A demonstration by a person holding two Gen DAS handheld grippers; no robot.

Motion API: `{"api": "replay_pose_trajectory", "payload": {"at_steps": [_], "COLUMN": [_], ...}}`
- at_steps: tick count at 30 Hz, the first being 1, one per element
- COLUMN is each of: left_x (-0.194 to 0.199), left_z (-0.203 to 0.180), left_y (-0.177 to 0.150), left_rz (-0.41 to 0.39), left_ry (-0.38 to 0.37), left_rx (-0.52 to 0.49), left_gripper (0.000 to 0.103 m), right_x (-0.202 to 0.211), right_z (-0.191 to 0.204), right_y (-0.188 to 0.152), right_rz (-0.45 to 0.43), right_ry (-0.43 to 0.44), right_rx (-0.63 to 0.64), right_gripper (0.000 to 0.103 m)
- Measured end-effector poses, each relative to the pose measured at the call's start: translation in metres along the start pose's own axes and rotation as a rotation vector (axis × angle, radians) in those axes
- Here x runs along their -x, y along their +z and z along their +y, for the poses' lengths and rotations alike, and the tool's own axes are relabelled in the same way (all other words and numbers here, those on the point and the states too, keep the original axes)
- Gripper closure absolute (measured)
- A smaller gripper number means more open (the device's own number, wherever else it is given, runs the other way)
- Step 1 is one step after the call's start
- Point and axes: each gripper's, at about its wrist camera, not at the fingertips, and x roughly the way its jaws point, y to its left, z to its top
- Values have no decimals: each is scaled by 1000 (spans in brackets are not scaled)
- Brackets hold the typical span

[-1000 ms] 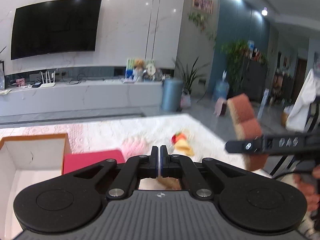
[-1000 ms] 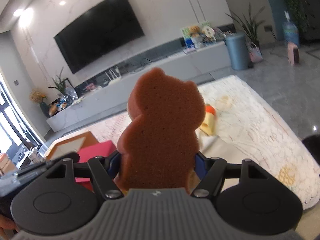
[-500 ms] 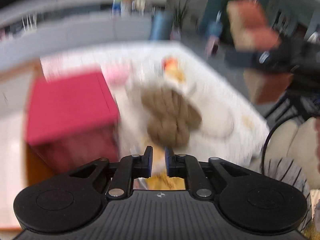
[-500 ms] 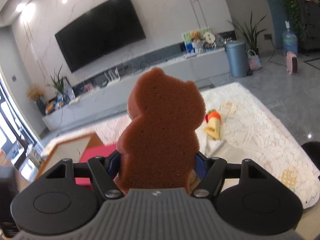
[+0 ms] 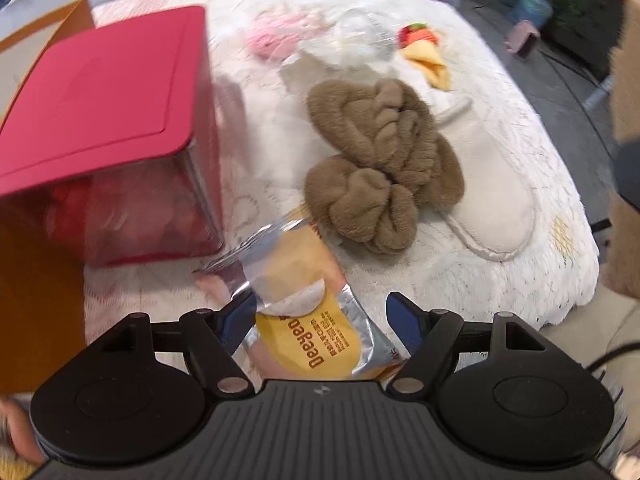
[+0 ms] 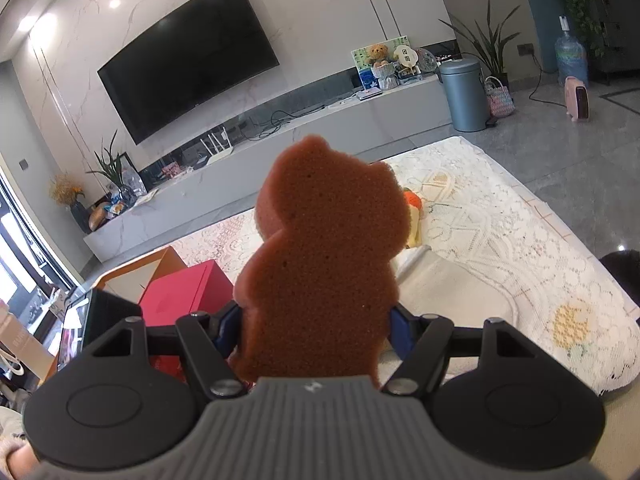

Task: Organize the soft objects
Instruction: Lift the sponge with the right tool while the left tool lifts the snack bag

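So right now I'm lining up the next pickup while the other hand is already loaded. The right claw [image 6: 316, 334] is clamped on the brown bear-shaped sponge [image 6: 324, 264], holding it upright above the lace-covered bench [image 6: 520, 248], angled only a bit downward. The left claw [image 5: 322, 316] is tipped steeply down at the bench and its jaws have just been swinging wide apart; the yellow foil snack packet [image 5: 308, 320] lies between them, but the pads aren't pressing on it, so nothing's gripped on that side. My read is the packet is the left side's target. Next move calls for dropping a touch lower, centring the packet between the blue pads and closing gently, since that foil looks slippery and crinkly and could squirt out sideways. Beyond the packet sits the brown fuzzy scrunchie thing [image 5: 380, 168], resting on a cream slipper [image 5: 492, 184], with a pink fluffy item [image 5: 276, 34] and a little carrot-looking plush [image 5: 424, 52] further back. The red-lidded box [image 5: 104, 92] is just left of the packet, lid shut, and I'd guess that or the orange carton [image 5: 40, 300] beside it is where stuff goes. Plenty still left on the bench.
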Motion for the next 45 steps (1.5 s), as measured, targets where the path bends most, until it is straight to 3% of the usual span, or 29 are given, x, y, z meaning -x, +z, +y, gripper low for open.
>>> {"api": "replay_pose_trajectory", "payload": {"at_steps": [5, 9, 11, 16, 17, 19, 21, 24, 27, 31, 35, 45], "left_x": [-9, -29, -39, -49, -48, -41, -36, -28, -18, 3, 44, 139], "left_z": [15, 6, 3, -14, -15, -16, -10, -3, 3, 11, 19, 79], "left_y": [2, 10, 13, 16, 14, 10, 6, -2, -12, -24, -34, -29], "left_rz": [102, 146, 155, 157, 150, 123, 112, 78, 48, 17, -98, -332], "left_ry": [36, 110, 116, 167, 168, 192, 123, 83, 53, -46, -105, -309], "left_rx": [232, 237, 255, 174, 167, 142, 137, 78, 20, -14, -43, 77], "left_gripper": [15, 15, 8, 0, 1, 27, 32, 40, 41, 41, 41, 41], "right_x": [4, 6, 7, 7, 8, 9, 11, 12, 13, 15, 19, 67], "right_z": [-8, -12, -14, -18, -18, -20, -22, -25, -25, -24, -21, 0], "right_y": [-3, -4, -3, -4, -4, -5, -5, -7, -8, -8, -7, 15], "right_rz": [-10, -9, -11, -12, -12, -16, -21, -25, -23, -28, -33, -154], "right_ry": [8, 25, 31, 37, 33, 29, 32, 33, 29, 32, 35, 88], "right_rx": [-3, -10, -9, -16, -16, -15, -22, -25, -29, -26, -23, -31], "right_gripper": [33, 33, 33, 33, 33, 33, 33, 33, 33, 33, 33, 33]}}
